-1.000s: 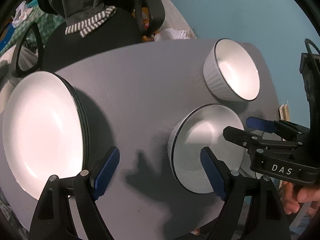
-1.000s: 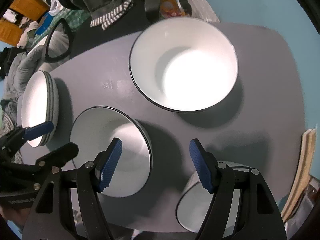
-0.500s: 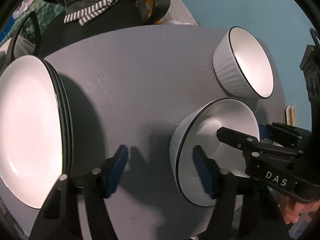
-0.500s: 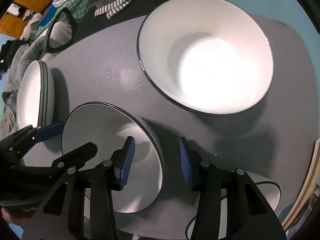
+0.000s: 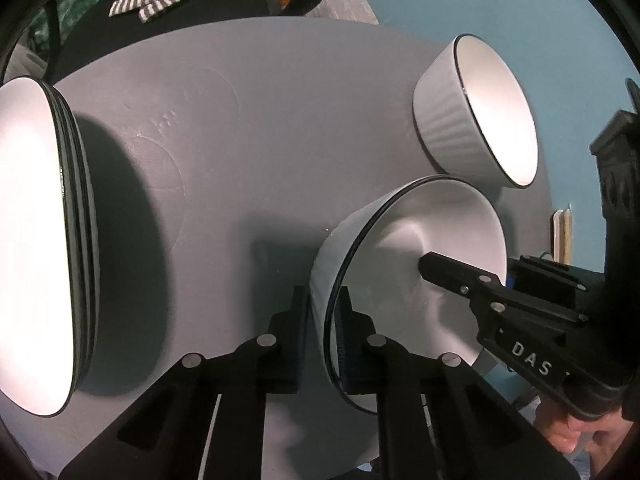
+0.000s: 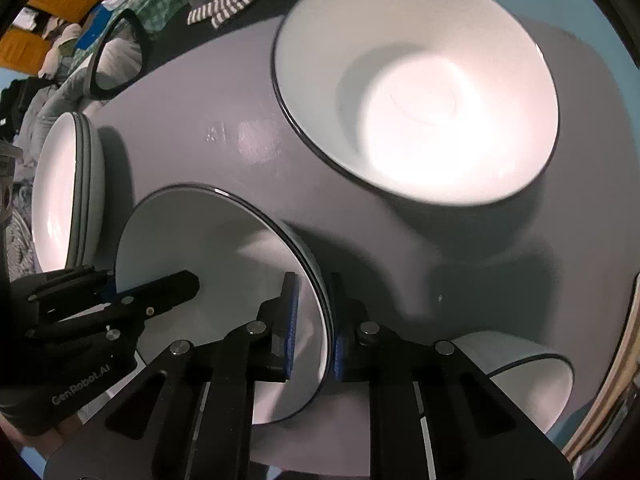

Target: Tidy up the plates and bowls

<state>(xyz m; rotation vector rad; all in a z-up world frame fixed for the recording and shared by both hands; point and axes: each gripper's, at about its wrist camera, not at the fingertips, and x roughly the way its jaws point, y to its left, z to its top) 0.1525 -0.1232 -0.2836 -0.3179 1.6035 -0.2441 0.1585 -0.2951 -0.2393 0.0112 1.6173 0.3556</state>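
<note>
The shallow bowl (image 5: 420,264), at lower centre on the tabletop (image 5: 248,128), is pinched at opposite rims by both grippers' just-closed jaws (left gripper (image 5: 320,344), right gripper (image 6: 312,336)), so lift evenly, keeping it level.

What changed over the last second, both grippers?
Both closed onto the middle bowl: left gripper on its left rim, right gripper on the opposite rim, fingers either side of the wall. Plate stack, ribbed bowl and near bowl stayed put.
</note>
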